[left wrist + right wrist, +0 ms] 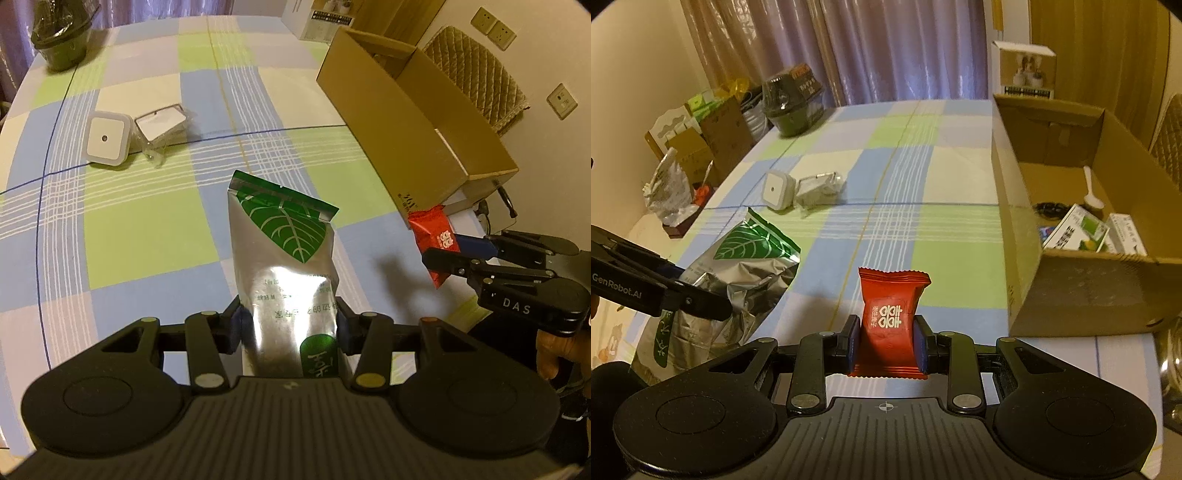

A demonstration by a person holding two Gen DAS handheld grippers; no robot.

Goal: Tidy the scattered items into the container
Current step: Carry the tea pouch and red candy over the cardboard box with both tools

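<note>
Both claws hold packets above the checked counter (905,177).

The left claw (289,325) is clamped on a silver foil pouch (284,258) with a green leaf print, its crimped top pointing away from the camera. The right claw (887,343) pinches a small red candy packet (888,314) with white characters, upright between its blue pads (854,343). The open cardboard box (1082,291) stands at the counter's right edge, holding a white plastic spoon (1091,192), small printed cartons (1078,230) and a dark cord. A white square night light (107,138) and a clear-wrapped white item (160,123) lie together mid-counter; a dark lidded bowl (62,40) sits at the far corner. A hand (557,350) grips the right tool.
</note>
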